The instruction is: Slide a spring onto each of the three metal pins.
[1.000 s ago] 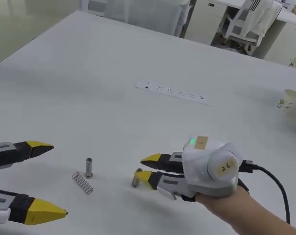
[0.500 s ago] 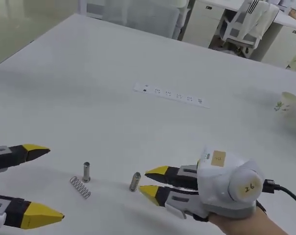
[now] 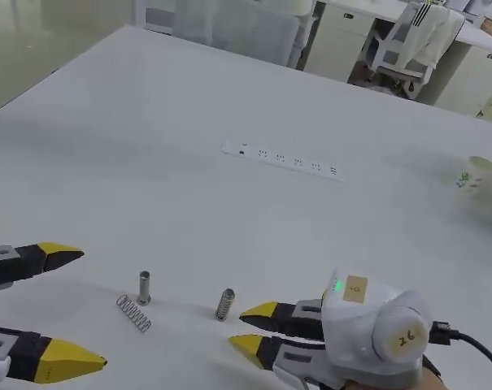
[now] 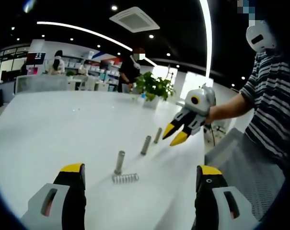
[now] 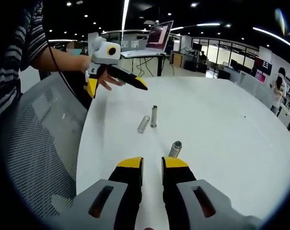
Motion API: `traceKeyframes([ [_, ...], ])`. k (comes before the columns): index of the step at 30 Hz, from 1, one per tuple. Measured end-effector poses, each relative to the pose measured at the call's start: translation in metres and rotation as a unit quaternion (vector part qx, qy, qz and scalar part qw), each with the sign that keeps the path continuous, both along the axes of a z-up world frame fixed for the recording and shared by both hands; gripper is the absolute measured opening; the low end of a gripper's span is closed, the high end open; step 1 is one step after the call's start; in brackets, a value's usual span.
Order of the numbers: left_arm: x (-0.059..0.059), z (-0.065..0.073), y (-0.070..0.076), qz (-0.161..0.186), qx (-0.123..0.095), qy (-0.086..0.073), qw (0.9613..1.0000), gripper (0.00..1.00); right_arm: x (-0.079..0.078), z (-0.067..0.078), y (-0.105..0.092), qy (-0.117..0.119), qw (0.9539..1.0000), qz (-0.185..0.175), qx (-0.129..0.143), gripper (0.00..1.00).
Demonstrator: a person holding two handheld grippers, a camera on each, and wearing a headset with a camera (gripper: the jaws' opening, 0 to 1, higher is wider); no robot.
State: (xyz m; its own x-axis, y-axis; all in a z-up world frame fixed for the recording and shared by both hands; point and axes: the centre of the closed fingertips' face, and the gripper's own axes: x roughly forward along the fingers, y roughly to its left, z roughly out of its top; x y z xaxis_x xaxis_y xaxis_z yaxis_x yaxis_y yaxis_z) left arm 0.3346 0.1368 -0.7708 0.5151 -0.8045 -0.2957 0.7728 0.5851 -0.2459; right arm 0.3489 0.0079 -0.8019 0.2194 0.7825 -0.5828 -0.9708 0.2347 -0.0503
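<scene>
A bare metal pin [image 3: 144, 287] stands upright on the white table [image 3: 229, 219], with a loose spring [image 3: 134, 313] lying just in front of it. To its right stands a second pin with a spring on it [image 3: 224, 304]. My right gripper [image 3: 252, 327] is just right of that pin, not touching it, its jaws a narrow gap apart with nothing between them. My left gripper [image 3: 67, 307] is wide open, left of the bare pin and the loose spring. In the left gripper view a third pin [image 4: 157, 135] stands beyond the sprung one [image 4: 145, 144], close to the right gripper [image 4: 177, 134].
A white power strip [image 3: 282, 160] lies mid-table, far beyond the pins. A paper cup [image 3: 476, 173] sits at the far right. Office chairs [image 3: 408, 41] stand past the table's far edge. A cable [image 3: 465, 341] trails from the right gripper.
My right gripper's jaws were around the sprung pin; it has drawn back toward me and the pin now stands free. The left gripper has barely moved.
</scene>
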Motion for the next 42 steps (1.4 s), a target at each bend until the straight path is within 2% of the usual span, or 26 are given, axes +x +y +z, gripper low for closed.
traceKeyframes([
  [13, -0.003, -0.003, 0.001, 0.003, 0.004, 0.005, 1.0, 0.92, -0.011, 0.003, 0.031, 0.006, 0.9996, 0.026, 0.006, 0.13],
  [21, -0.004, -0.003, 0.003, 0.005, 0.007, 0.005, 1.0, 0.92, -0.012, 0.011, 0.057, -0.003, 0.9987, 0.048, 0.013, 0.13],
  [28, -0.003, -0.003, 0.005, 0.009, 0.006, 0.006, 0.9999, 0.92, -0.014, 0.012, 0.081, -0.019, 0.9979, 0.062, 0.005, 0.13],
  [31, -0.004, -0.004, 0.006, 0.011, 0.005, 0.007, 0.9999, 0.92, -0.016, 0.01, 0.09, -0.012, 0.9977, 0.067, 0.002, 0.13],
  [35, -0.005, -0.004, 0.008, 0.012, 0.006, 0.008, 0.9999, 0.92, -0.013, 0.007, 0.097, -0.015, 0.9978, 0.064, -0.008, 0.13],
  [42, -0.005, -0.004, 0.01, 0.016, 0.005, 0.008, 0.9998, 0.92, -0.007, -0.008, 0.106, -0.003, 0.9984, 0.045, -0.034, 0.13],
])
